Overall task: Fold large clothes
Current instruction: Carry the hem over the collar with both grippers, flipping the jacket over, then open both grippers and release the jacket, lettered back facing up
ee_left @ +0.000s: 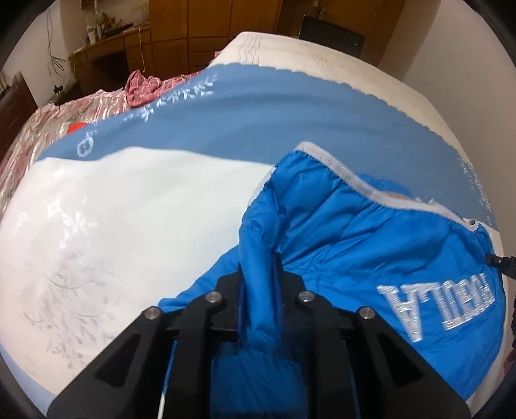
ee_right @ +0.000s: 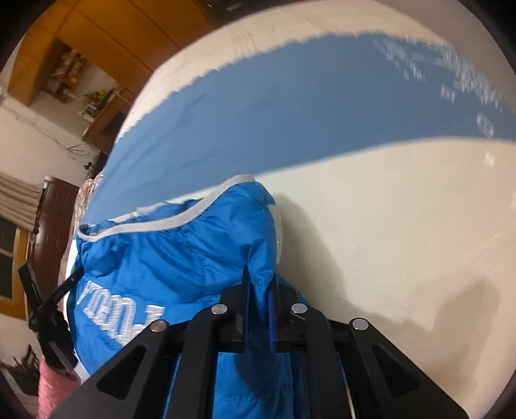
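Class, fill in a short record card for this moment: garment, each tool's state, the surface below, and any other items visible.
Garment: blue padded jacket with grey trim and white embroidered lettering, bunched and lifted at two points.
Left tool: shut on a fold of the jacket.
Right tool: shut on another fold of the jacket.
Surface: bed with a blue and white blanket.
Other items: red checked cloth at the far side; wooden cabinets behind.
Fold status: not yet folded flat.

Left tool (ee_left: 259, 274) and right tool (ee_right: 259, 287) both clamped on fabric.
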The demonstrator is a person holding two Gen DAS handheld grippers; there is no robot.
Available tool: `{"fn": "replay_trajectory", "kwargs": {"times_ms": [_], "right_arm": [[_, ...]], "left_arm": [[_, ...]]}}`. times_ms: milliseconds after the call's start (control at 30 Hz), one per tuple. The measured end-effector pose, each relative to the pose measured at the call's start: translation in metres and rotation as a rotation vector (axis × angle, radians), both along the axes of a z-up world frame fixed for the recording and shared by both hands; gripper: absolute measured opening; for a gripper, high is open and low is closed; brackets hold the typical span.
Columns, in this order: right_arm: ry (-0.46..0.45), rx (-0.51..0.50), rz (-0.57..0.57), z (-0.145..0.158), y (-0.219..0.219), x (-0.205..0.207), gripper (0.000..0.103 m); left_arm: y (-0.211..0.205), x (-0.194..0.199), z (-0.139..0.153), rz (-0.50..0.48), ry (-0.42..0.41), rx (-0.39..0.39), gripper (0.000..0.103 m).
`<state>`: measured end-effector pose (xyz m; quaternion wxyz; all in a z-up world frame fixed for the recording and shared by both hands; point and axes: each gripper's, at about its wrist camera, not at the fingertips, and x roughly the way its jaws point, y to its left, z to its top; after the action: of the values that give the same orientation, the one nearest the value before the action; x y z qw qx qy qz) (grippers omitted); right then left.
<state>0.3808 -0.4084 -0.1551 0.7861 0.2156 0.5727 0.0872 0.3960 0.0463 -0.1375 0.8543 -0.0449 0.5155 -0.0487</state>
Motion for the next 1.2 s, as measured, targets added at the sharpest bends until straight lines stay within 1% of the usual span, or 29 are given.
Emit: {"fn": "replay_trajectory", "kwargs": {"times_ms": [133, 233, 267, 300, 333, 367, 467, 500, 567, 600, 633, 667, 733, 833, 900, 1067, 1100, 1167, 1200], "right_arm": [[0.003, 0.029, -0.026, -0.019, -0.001, -0.002, 0.012], [0.004, 0.023, -0.043, -0.019, -0.003, -0.004, 0.013], [0.005, 0.017, -0.049, -0.017, -0.004, -0.006, 0.017], [0.006, -0.002, -0.065, -0.011, -0.006, -0.010, 0.029], [-0.003, -0.031, -0.079, -0.003, -0.008, -0.015, 0.035], [-0.026, -0.044, -0.082, 0.007, -0.010, -0.022, 0.038], [-0.083, -0.063, -0.081, 0.036, -0.011, -0.046, 0.038], [-0.105, -0.069, -0.065, 0.045, -0.007, -0.055, 0.037], [-0.144, -0.086, -0.028, 0.060, 0.009, -0.073, 0.037], [-0.159, -0.091, -0.012, 0.065, 0.019, -0.081, 0.037], [-0.170, -0.089, 0.001, 0.068, 0.028, -0.088, 0.037], [-0.180, -0.083, 0.016, 0.070, 0.039, -0.093, 0.036], [-0.189, -0.086, 0.023, 0.069, 0.057, -0.099, 0.036], [-0.225, -0.120, 0.018, 0.061, 0.081, -0.104, 0.035], [-0.234, -0.128, 0.009, 0.053, 0.094, -0.102, 0.035], [-0.242, -0.208, 0.014, 0.020, 0.111, -0.104, 0.035], [-0.250, -0.222, 0.019, 0.015, 0.112, -0.107, 0.035], [-0.286, -0.286, 0.043, 0.006, 0.121, -0.112, 0.034], [-0.295, -0.307, 0.051, 0.002, 0.125, -0.112, 0.034]], "left_arm": [[-0.005, 0.001, -0.013, -0.011, -0.004, 0.038, 0.021], [-0.010, 0.003, -0.012, -0.004, 0.006, 0.064, 0.023], [-0.008, 0.003, -0.011, 0.004, 0.011, 0.054, 0.024], [-0.003, 0.003, -0.006, 0.025, 0.025, 0.026, 0.025], [0.000, 0.002, -0.002, 0.040, 0.034, 0.008, 0.025], [0.004, -0.002, 0.004, 0.054, 0.033, -0.008, 0.025], [0.012, -0.019, 0.033, 0.083, -0.035, -0.003, 0.027], [0.012, -0.031, 0.047, 0.097, -0.080, 0.002, 0.027], [0.007, -0.045, 0.063, 0.095, -0.129, 0.000, 0.027], [-0.001, -0.057, 0.072, 0.090, -0.155, -0.001, 0.027], [-0.008, -0.064, 0.075, 0.074, -0.167, -0.018, 0.027], [-0.022, -0.072, 0.077, 0.038, -0.167, -0.049, 0.027], [-0.049, -0.083, 0.073, -0.020, -0.152, -0.068, 0.027], [-0.081, -0.093, 0.059, -0.067, -0.149, -0.053, 0.029], [-0.090, -0.094, 0.048, -0.065, -0.142, -0.048, 0.031], [-0.098, -0.093, 0.008, -0.111, -0.115, -0.010, 0.032], [-0.097, -0.095, 0.005, -0.122, -0.117, -0.005, 0.032], [-0.100, -0.098, -0.005, -0.164, -0.137, 0.034, 0.032], [-0.100, -0.098, -0.009, -0.170, -0.139, 0.041, 0.032]]}}
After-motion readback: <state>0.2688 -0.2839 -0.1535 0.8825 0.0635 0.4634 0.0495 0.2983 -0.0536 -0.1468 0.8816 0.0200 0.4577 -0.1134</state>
